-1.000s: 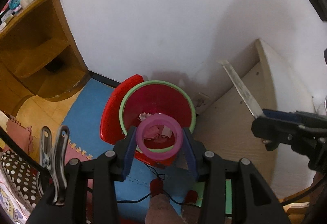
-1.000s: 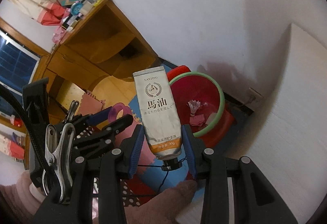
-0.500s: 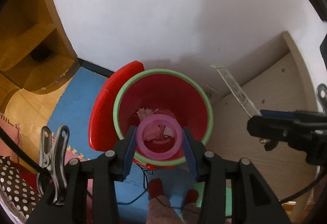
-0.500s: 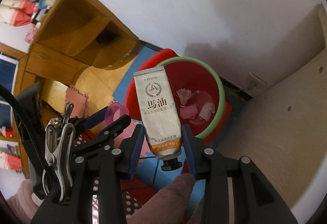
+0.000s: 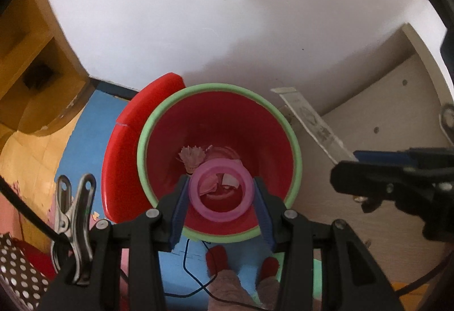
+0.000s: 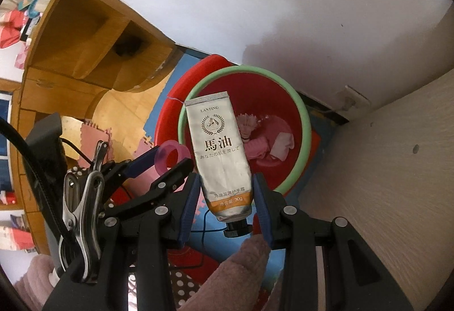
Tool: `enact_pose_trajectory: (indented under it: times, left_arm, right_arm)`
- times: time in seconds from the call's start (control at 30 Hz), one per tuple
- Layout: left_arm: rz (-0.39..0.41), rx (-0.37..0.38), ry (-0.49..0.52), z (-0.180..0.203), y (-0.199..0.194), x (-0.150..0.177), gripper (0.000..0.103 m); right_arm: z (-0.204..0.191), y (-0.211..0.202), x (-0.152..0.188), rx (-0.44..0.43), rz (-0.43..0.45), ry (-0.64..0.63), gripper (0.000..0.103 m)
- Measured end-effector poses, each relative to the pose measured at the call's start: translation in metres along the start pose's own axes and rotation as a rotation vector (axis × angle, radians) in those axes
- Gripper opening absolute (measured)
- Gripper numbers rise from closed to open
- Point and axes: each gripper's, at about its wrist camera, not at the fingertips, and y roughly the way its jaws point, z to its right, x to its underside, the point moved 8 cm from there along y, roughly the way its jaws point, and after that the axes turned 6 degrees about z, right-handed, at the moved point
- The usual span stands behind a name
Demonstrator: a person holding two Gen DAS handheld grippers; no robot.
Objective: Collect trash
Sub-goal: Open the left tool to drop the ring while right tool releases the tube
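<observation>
Gripping a pink ring [image 5: 220, 189] between its blue pads, the left tool [image 5: 220, 197] points steeply down over the mouth of the red bin [image 5: 218, 123]. Ring: translucent pink, hollow centre, held edge to edge, both pads pressed against its outer wall. In the right wrist view the same ring [image 6: 170, 156] shows to the left of the tube, seen partly edge-on.

Right tool [image 6: 227, 191]: clamped on a hand-cream tube [image 6: 220, 152], pads on either side of the lower body near the orange band. Tube: silver-white, printed horse emblem and dark lettering, black cap [image 6: 235, 228] at the near end, crimped end pointing away, over the near-left rim of the bin.

Bin: red inside, pale green rim [image 5: 147, 129], standing on blue foam floor mat [image 5: 85, 146] by the white wall [image 5: 198, 12]. Contents at the bottom: a pale fringed scrap [image 5: 191, 154], pink crumpled pieces [image 6: 258, 147], a white piece [image 6: 282, 144].

Red curved lid or dustpan-like part [image 5: 122, 152]: just beside the bin on its left, touching it.

Surroundings: wooden shelf unit [image 6: 82, 49] to the left; pale board panel [image 5: 383, 118] to the right; thin dark cable [image 5: 195, 282] on the mat; pink puzzle mats [image 6: 93, 135]; metal spring clip [image 5: 73, 225] on each tool body. A fuzzy mauve sleeve [image 6: 235, 274] shows at the lower edge.
</observation>
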Motion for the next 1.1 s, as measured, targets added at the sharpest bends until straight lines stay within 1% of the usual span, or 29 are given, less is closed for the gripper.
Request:
enact_pose_trajectory:
  times: [0.1, 0.23, 0.33, 0.4, 0.7, 0.9, 1.1]
  left_arm:
    - [-0.003, 0.000, 0.014, -0.001, 0.003, -0.001, 0.045]
    - [-0.014, 0.004, 0.002, -0.004, 0.006, -0.002, 0.046]
    - [-0.013, 0.001, 0.001, -0.006, 0.007, -0.005, 0.050]
    - [-0.013, 0.001, 0.001, -0.006, 0.009, -0.005, 0.054]
    - [-0.026, 0.001, 0.003, -0.006, 0.009, -0.004, 0.055]
    - [-0.019, -0.003, -0.011, -0.007, 0.005, -0.004, 0.055]
    - [-0.016, -0.003, -0.003, -0.002, -0.003, -0.001, 0.055]
  right_arm:
    - [0.001, 0.000, 0.000, 0.003, -0.003, 0.008, 0.039]
    - [0.001, 0.000, -0.002, 0.006, -0.002, 0.010, 0.039]
    - [0.002, 0.000, -0.003, 0.007, 0.001, 0.019, 0.039]
    - [0.001, 0.000, -0.003, 0.007, 0.000, 0.020, 0.039]
    - [0.000, -0.001, -0.003, 0.000, -0.003, 0.022, 0.040]
    - [-0.004, -0.007, -0.002, -0.011, 0.019, 0.025, 0.040]
    - [-0.007, -0.014, 0.002, -0.016, 0.038, 0.035, 0.040]
